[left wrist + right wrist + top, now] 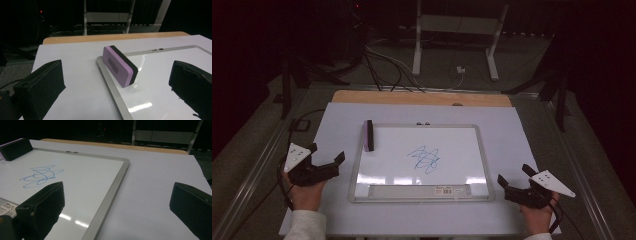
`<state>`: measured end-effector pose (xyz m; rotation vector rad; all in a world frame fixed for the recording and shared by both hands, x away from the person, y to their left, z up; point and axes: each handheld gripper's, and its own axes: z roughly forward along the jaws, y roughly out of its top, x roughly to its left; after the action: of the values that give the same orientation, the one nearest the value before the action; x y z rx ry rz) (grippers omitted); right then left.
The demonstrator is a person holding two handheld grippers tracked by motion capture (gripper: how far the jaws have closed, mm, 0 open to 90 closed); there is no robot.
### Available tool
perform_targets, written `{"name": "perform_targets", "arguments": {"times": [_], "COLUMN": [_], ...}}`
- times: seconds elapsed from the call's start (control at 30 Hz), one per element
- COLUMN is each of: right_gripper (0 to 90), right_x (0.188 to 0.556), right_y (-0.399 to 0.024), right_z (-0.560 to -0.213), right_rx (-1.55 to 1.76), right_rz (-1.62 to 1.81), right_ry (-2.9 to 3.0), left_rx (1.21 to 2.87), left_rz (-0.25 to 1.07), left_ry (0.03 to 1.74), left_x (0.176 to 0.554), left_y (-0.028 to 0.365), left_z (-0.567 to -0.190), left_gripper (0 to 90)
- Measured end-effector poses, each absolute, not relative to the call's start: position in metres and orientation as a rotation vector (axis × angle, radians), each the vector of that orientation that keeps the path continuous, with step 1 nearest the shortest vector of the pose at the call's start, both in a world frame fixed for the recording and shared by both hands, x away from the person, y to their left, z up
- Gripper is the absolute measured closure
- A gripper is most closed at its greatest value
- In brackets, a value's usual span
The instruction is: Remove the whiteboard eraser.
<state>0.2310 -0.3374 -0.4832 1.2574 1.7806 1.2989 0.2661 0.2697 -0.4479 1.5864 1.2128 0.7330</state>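
Ahead of the fingers: purple eraser (120, 65), on edge on the whiteboard (462, 135).
Left gripper (325, 155): spread wide, empty.
Right gripper (512, 174): spread too, idle.
Tip: I'd straddle the eraser's flat sides, then wipe the blue scribble (424, 159).

In the left gripper view the silver-framed whiteboard (160, 75) runs off the right and bottom edges, and the print on the side of the purple-and-black block eraser (120, 65) is too small to read. In the right gripper view that eraser (15, 148) is cut by the left edge, the barcode label (7, 209) is partly hidden behind a black finger, and the blue pen scribble (41, 176) spells nothing readable. In the high view the person's white sleeve (304, 225) leaves the bottom edge, and the room beyond the white-covered counter (522, 150) is too dark to tell.
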Motion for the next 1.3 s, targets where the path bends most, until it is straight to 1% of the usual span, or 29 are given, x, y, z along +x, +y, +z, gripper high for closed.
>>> {"name": "perform_targets", "arguments": {"times": [0.47,0.83,1.3], "right_gripper": [0.2,0.2,0.3], "right_x": [0.233,0.234,0.238], "right_y": [-0.337,-0.339,-0.346], "right_z": [-0.483,-0.485,-0.488], "right_rx": [1.254,1.265,1.284], "right_rz": [1.302,1.296,1.307], "right_ry": [1.774,1.771,1.765], "left_rx": [1.617,1.603,1.623], "left_rz": [0.743,0.739,0.744], "left_ry": [1.163,1.146,1.103], "left_x": [0.276,0.284,0.312], "left_y": [0.256,0.251,0.226], "left_z": [-0.441,-0.437,-0.433], "left_gripper": [0.8,0.8,0.8]}}
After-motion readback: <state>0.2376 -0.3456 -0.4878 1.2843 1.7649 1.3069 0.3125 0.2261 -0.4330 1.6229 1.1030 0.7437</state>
